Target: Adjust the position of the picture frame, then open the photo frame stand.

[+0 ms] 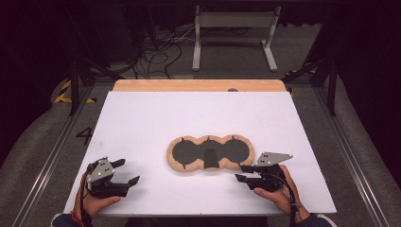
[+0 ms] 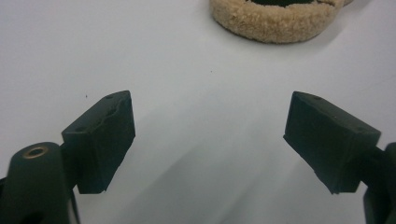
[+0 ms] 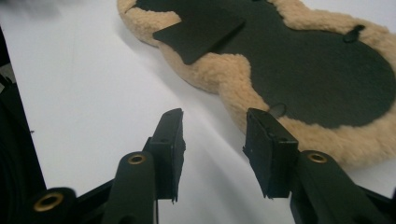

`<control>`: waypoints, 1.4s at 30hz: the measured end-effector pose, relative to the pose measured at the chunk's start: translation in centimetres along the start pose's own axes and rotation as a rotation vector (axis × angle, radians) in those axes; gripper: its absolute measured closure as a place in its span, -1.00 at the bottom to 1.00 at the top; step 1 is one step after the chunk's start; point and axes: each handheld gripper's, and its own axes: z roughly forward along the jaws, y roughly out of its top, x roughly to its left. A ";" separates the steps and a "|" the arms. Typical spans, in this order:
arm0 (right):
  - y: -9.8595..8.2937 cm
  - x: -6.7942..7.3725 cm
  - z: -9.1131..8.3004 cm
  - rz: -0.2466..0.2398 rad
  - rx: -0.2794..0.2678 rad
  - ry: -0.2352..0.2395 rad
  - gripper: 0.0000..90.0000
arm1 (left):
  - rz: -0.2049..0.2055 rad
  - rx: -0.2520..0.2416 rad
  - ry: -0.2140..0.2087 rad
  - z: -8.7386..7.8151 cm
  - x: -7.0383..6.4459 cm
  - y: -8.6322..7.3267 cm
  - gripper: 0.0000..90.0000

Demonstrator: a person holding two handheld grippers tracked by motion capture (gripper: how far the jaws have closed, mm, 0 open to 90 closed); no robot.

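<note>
A three-lobed pad (image 1: pixel 208 153) with a black top and a tan fleece rim lies flat on the white table (image 1: pixel 142 118). A black flap (image 1: pixel 211 159) rests on its middle lobe. My right gripper (image 1: pixel 243 173) sits just off the pad's near right lobe, open, nothing between its jaws. In the right gripper view the pad (image 3: pixel 322 74) lies right ahead of the gripper (image 3: pixel 214 128), its fleece edge beside the right jaw. My left gripper (image 1: pixel 127 171) rests open at the near left, apart from the pad. The left gripper view has the fleece rim (image 2: pixel 275 21) far beyond the gripper (image 2: pixel 210 116).
The white sheet covers a wooden tabletop (image 1: pixel 198 85) whose far edge shows. Beyond it stand a white metal frame (image 1: pixel 234 35) and cables (image 1: pixel 161 52) on the floor. Metal rails (image 1: pixel 47 156) run along both sides of the table.
</note>
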 end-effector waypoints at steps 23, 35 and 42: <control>1.6 1.5 2.5 -0.055 0.061 0.041 0.25 | -0.036 0.011 0.034 -0.8 -0.2 -0.7 -0.86; 1.5 1.4 3.5 0.001 0.075 0.060 0.42 | -0.034 0.009 0.030 -0.4 -0.3 -0.6 -0.83; 1.6 1.3 3.9 0.020 0.076 0.056 0.40 | -0.022 0.019 0.022 -0.2 -0.7 -0.4 -0.82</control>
